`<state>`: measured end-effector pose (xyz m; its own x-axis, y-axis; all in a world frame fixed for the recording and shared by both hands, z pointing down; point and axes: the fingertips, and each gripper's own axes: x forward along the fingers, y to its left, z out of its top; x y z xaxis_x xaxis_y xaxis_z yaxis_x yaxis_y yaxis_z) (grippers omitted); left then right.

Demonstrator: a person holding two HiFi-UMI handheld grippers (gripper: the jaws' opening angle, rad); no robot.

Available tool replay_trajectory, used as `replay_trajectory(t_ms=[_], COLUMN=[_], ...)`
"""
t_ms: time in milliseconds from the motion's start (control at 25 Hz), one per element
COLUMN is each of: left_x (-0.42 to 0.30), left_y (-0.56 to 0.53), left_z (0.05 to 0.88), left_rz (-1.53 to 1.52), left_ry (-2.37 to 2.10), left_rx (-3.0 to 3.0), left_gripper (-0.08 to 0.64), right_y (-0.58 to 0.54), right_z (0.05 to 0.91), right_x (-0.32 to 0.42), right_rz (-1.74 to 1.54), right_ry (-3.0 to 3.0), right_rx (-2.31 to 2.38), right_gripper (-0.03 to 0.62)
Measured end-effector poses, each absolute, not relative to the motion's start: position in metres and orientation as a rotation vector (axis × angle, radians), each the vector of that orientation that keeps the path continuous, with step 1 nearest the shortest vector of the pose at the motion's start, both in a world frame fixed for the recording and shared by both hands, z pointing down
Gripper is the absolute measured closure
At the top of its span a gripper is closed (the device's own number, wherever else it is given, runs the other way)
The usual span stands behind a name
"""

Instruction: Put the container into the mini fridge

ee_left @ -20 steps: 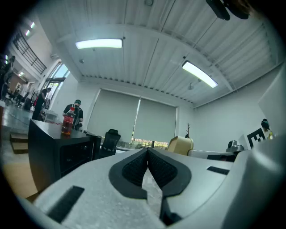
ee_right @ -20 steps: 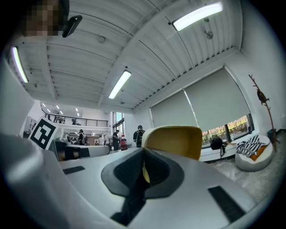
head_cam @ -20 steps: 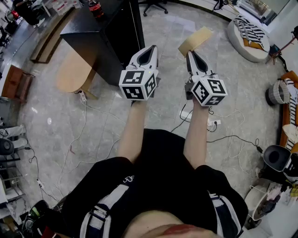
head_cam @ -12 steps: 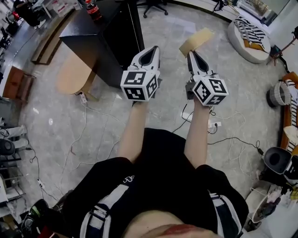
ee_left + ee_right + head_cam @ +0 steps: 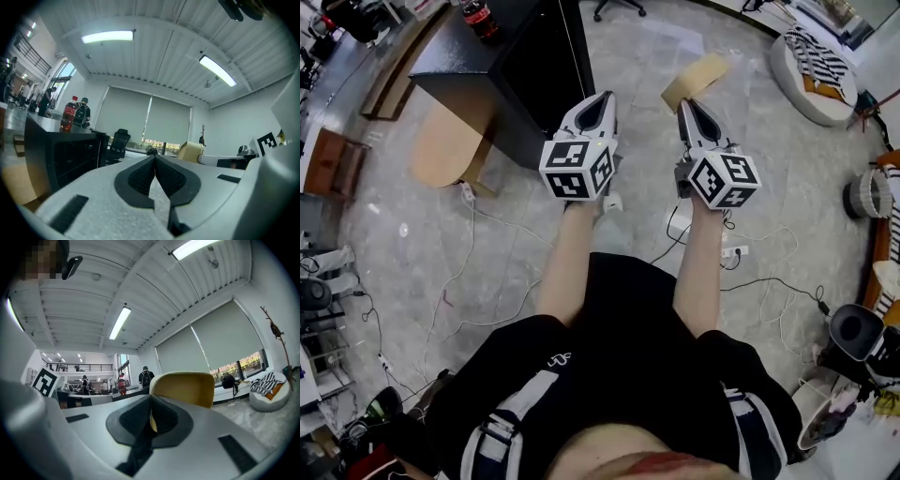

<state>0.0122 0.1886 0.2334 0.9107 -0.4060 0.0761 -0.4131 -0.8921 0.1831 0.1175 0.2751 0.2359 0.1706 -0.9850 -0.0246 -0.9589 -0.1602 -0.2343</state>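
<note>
A black mini fridge (image 5: 516,66) stands on the floor ahead to the left, with a cola bottle (image 5: 475,19) on its top. It also fills the left of the left gripper view as the fridge (image 5: 61,154), bottle (image 5: 68,117) above it. No container shows in any view. My left gripper (image 5: 602,97) is held out at waist height just right of the fridge, jaws pressed together on nothing (image 5: 153,157). My right gripper (image 5: 683,103) is level with it, also shut and empty (image 5: 151,397), pointing at a tan chair (image 5: 183,387).
The tan chair (image 5: 696,80) stands just ahead of the right gripper. A round wooden table (image 5: 445,141) sits left of the fridge. Cables (image 5: 469,244) and a power strip (image 5: 731,248) lie on the stone floor. A round striped cushion (image 5: 811,66) is far right.
Both grippers stay shut and side by side. The floor and fridge have slid slightly in the head view; nothing was taken hold of or let go.
</note>
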Motion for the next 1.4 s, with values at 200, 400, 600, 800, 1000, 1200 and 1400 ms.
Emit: replay_trajectory(t_ms=[200,400,600,800,1000,1200,1400], left_x=[0.065,0.111,0.141,0.156,0.153,0.134,0.114], left_y=[0.129,0.055,-0.026,-0.079,-0.107,-0.130,-0.135], left_z=[0.254,0.273,0.295,0.315,0.337,0.365,0.396], left_rz=[0.087,0.170,0.217,0.230,0.240,0.245,0.286], left_ry=[-0.611,-0.617,-0.628,-0.638,-0.681,-0.774,-0.825], left_rx=[2.850,2.828,2.774,2.723,2.645,2.561,2.483], left_gripper=[0.554,0.554,0.554,0.554,0.554,0.554,0.554], right_y=[0.218,0.142,0.060,0.008,-0.023,-0.044,-0.061], right_z=[0.255,0.275,0.295,0.311,0.325,0.350,0.380], right_x=[0.169,0.216,0.245,0.257,0.255,0.246,0.230], right_rz=[-0.244,-0.336,-0.411,-0.462,-0.529,-0.606,-0.681], right_ry=[1.881,1.858,1.875,1.909,1.980,2.055,2.143], right_rx=[-2.255,-2.240,-2.241,-2.255,-2.256,-2.234,-2.212], right_gripper=[0.575,0.575,0.575,0.575,0.575,0.575,0.575])
